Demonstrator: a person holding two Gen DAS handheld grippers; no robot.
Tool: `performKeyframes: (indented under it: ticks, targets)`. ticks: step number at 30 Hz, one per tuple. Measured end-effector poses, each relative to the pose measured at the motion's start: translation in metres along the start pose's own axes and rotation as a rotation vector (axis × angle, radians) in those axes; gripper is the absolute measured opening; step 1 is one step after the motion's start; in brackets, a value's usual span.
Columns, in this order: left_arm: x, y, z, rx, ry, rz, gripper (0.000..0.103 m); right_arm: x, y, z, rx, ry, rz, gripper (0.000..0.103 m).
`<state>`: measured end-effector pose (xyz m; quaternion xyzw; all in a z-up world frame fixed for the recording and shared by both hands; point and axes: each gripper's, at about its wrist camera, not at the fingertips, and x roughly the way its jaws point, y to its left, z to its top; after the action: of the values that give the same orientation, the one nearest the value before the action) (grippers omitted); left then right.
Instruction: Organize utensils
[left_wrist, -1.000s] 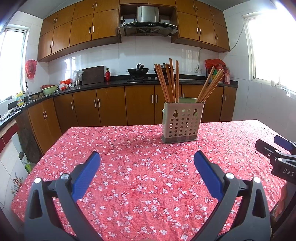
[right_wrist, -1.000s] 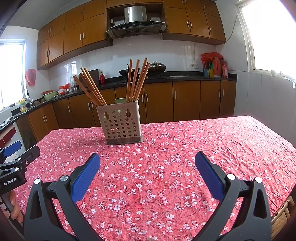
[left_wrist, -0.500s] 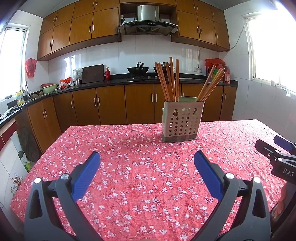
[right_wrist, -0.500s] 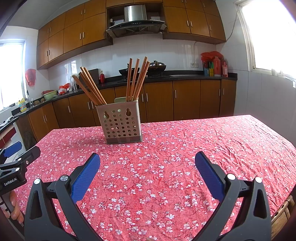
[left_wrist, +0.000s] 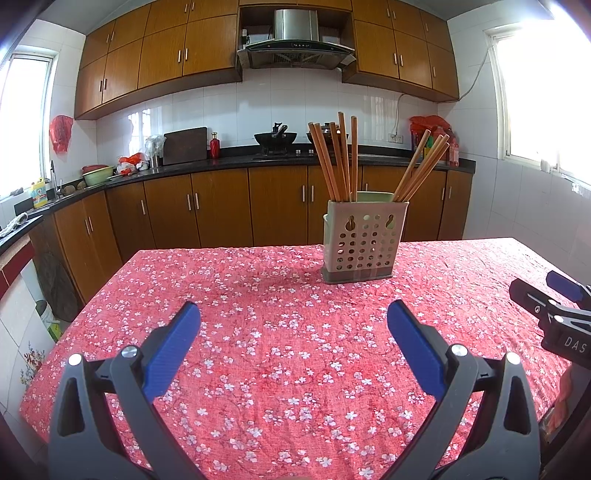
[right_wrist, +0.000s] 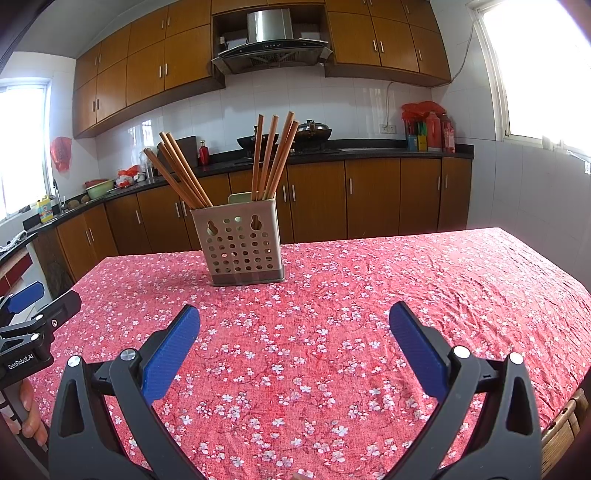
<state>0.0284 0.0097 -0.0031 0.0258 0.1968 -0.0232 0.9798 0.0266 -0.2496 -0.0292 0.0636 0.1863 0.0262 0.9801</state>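
Note:
A beige perforated utensil holder (left_wrist: 364, 242) stands upright on the red floral tablecloth (left_wrist: 280, 354), toward the far side. It also shows in the right wrist view (right_wrist: 243, 245). Several brown wooden chopsticks (left_wrist: 338, 158) stand in it in two bunches (right_wrist: 275, 155). My left gripper (left_wrist: 293, 319) is open and empty, well short of the holder. My right gripper (right_wrist: 294, 321) is open and empty, also short of it. Each gripper shows at the edge of the other's view.
Behind the table runs a kitchen counter (left_wrist: 229, 155) with a wok, cutting board and bottles, above brown cabinets (left_wrist: 221, 206). The table's left edge (left_wrist: 92, 295) drops to the floor. A wicker chair corner (right_wrist: 565, 424) sits at the near right.
Both grippers stayed open. The left wrist view has shifted slightly, the holder sitting a little higher in it; the right view is almost unchanged.

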Motion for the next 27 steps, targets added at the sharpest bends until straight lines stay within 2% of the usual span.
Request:
performKeyframes:
  ticks: [27]
  targets:
    - [0.0026, -0.0006, -0.0007, -0.006, 0.002, 0.003, 0.099, 0.0017, -0.0018, -0.0017, 0.007, 0.008, 0.002, 0.101]
